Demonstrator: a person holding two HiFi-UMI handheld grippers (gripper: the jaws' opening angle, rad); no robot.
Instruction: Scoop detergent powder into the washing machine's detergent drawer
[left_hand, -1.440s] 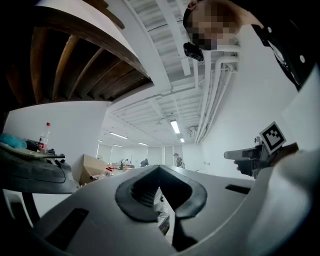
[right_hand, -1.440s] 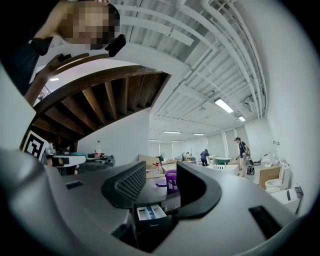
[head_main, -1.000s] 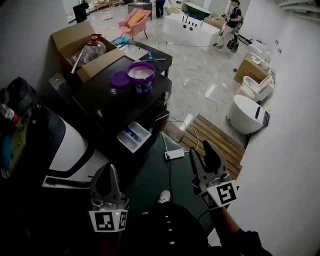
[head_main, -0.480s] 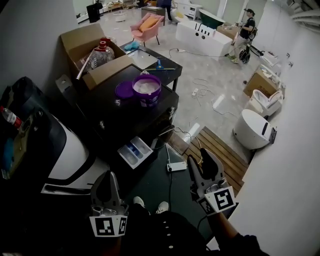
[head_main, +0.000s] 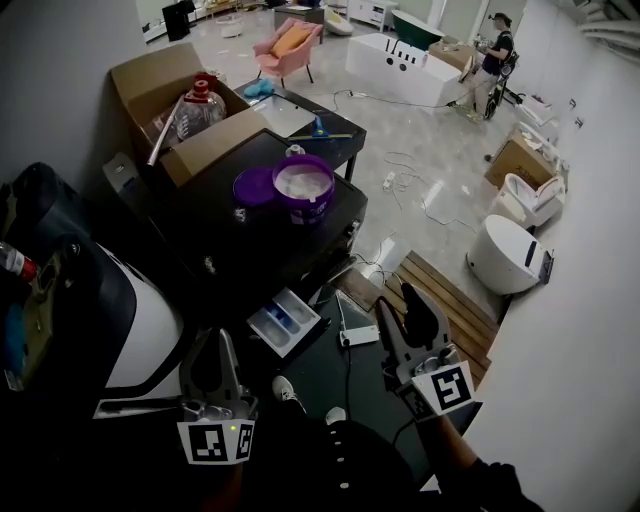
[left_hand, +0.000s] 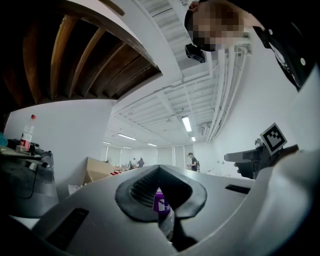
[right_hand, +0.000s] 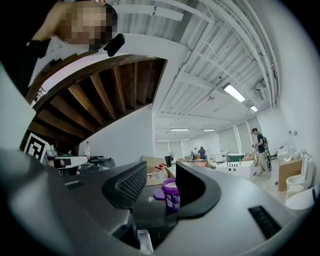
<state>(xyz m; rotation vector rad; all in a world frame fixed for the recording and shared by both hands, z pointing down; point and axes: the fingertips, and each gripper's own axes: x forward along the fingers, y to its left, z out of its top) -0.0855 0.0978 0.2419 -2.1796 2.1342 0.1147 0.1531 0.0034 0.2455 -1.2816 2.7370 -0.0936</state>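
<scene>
Purple detergent tub (head_main: 305, 187): lid off, white powder inside, upright on top of black washer (head_main: 250, 235). Purple lid (head_main: 253, 185): flat on washer top, just beside tub. Detergent drawer (head_main: 288, 322): pulled out at washer front, below tub. L gripper (head_main: 212, 350): jaws tip-to-tip, nothing held. R gripper (head_main: 403, 305): jaws apart, empty. Both low in head view, apart from tub & drawer.

Your head camera looks steeply down on the purple tub (head_main: 304, 187) from above and well back. Your left and right gripper views sit low, well apart from it, both facing it; all three views share it.
</scene>
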